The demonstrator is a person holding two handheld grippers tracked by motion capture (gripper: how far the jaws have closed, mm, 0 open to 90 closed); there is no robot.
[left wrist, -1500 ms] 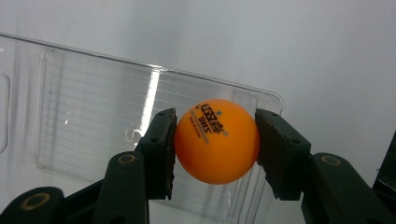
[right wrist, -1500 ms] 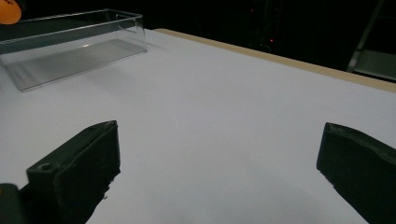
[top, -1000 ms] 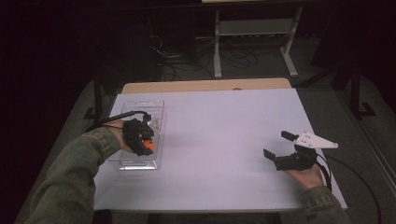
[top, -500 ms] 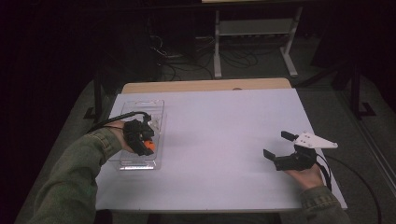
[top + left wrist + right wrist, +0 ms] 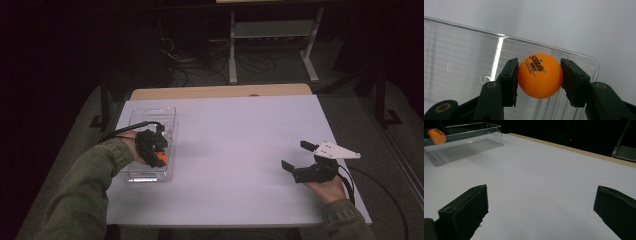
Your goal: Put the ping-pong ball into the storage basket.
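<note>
An orange ping-pong ball (image 5: 540, 75) with black print sits between the two black pads of my left gripper (image 5: 539, 61), which is shut on it. In the high view this gripper (image 5: 159, 150) holds the ball (image 5: 160, 159) over the near half of a clear plastic tray (image 5: 150, 111) at the table's left. The tray's ribbed floor (image 5: 461, 57) lies just beneath the ball. My right gripper (image 5: 295, 155) rests open near the table's right front, with nothing between its jaws (image 5: 542, 188). From there the ball (image 5: 437, 132) and the tray (image 5: 469, 145) appear far off.
The white tabletop (image 5: 230, 140) stretches bare between the two hands. Its wooden far edge (image 5: 215, 91) borders a dark floor with cables and a metal stand (image 5: 272, 30). A cable (image 5: 380, 190) trails from the right gripper off the table's right side.
</note>
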